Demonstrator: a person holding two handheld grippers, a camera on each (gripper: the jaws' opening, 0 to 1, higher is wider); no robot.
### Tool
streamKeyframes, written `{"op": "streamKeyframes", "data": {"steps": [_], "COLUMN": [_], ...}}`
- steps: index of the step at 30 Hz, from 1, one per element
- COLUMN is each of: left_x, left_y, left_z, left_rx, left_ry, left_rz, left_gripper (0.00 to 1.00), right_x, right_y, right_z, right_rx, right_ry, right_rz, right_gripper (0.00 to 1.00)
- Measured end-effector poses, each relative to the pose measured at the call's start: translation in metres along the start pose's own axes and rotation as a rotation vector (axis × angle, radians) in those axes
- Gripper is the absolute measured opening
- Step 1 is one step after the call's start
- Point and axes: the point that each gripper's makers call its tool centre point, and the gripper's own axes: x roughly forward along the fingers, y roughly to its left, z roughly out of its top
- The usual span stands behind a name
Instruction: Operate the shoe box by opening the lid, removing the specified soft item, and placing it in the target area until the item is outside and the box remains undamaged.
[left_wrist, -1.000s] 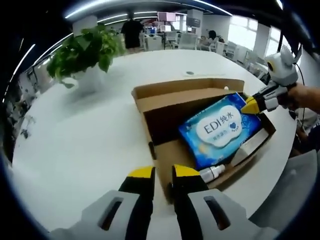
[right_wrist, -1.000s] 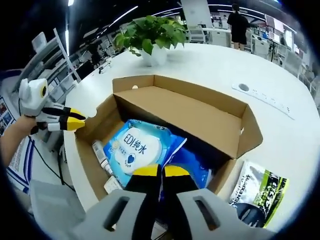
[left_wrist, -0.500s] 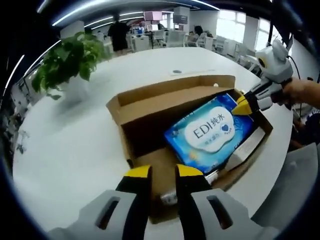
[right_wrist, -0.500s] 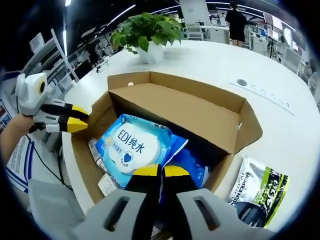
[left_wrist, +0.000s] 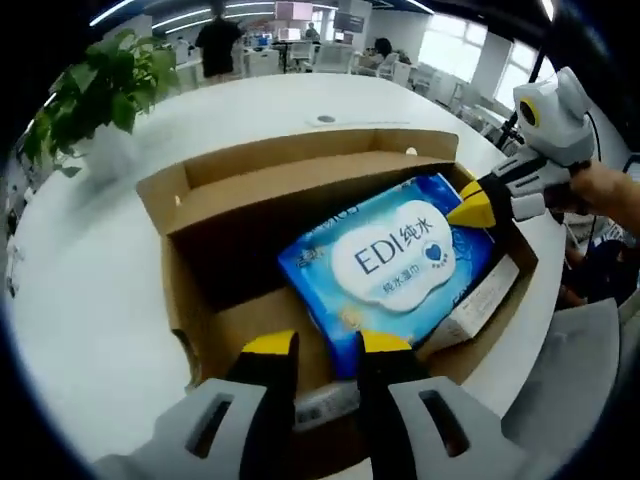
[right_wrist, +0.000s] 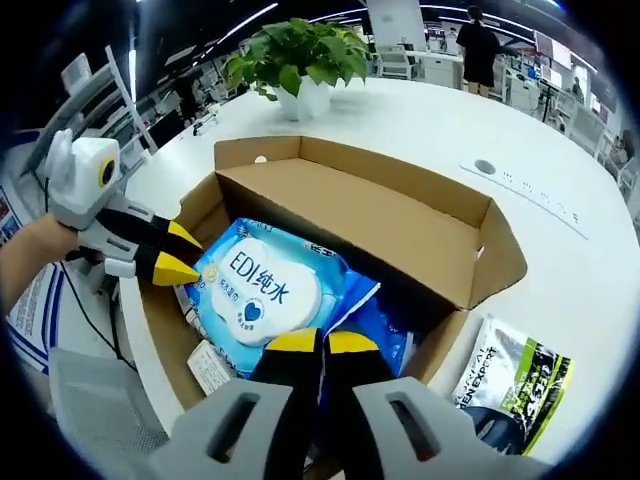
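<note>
Blue wipes pack (left_wrist: 398, 262) lies tilted in the open shoe box (left_wrist: 190, 250). Right gripper (right_wrist: 321, 347) is clamped on the pack's near corner. Left gripper (left_wrist: 325, 349), jaws slightly apart, hovers at the pack's opposite end.

Left gripper (right_wrist: 180, 254) advancing over the shoe box (right_wrist: 420, 220) wall, its jaws spreading apart, tips nearing the blue wipes pack (right_wrist: 265, 290), pack edging toward that side

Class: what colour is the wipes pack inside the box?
Blue with a white label, clearest in the left gripper view: wipes pack.
</note>
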Motion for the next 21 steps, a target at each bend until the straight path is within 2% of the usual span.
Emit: {"op": "streamKeyframes", "data": {"steps": [6,12,16,21], "left_x": [0.012,0.014,0.015,0.014], "left_y": [-0.007,-0.002,-0.001,0.001], "left_z": [0.000,0.001,0.002,0.003], "left_rx": [-0.078,-0.120,-0.108,-0.111], "left_ry": [0.017,0.017,0.007,-0.007], "left_rz": [-0.058,-0.047,-0.025,-0.016], "left_gripper": [0.17,0.11,0.03,0.00], "right_x": [0.000,0.001,0.000,-0.003], "right_y": [0.000,0.000,0.000,0.003], "right_z": [0.000,-0.001,-0.001,0.001], "right_rx": [0.010,0.026,0.062,0.096], "right_ry": [-0.004,-0.008,-0.016,-0.034], "right_rz": [0.003,0.000,-0.006,-0.016], "right_gripper": [0.00,0.00,0.00,0.00]}}
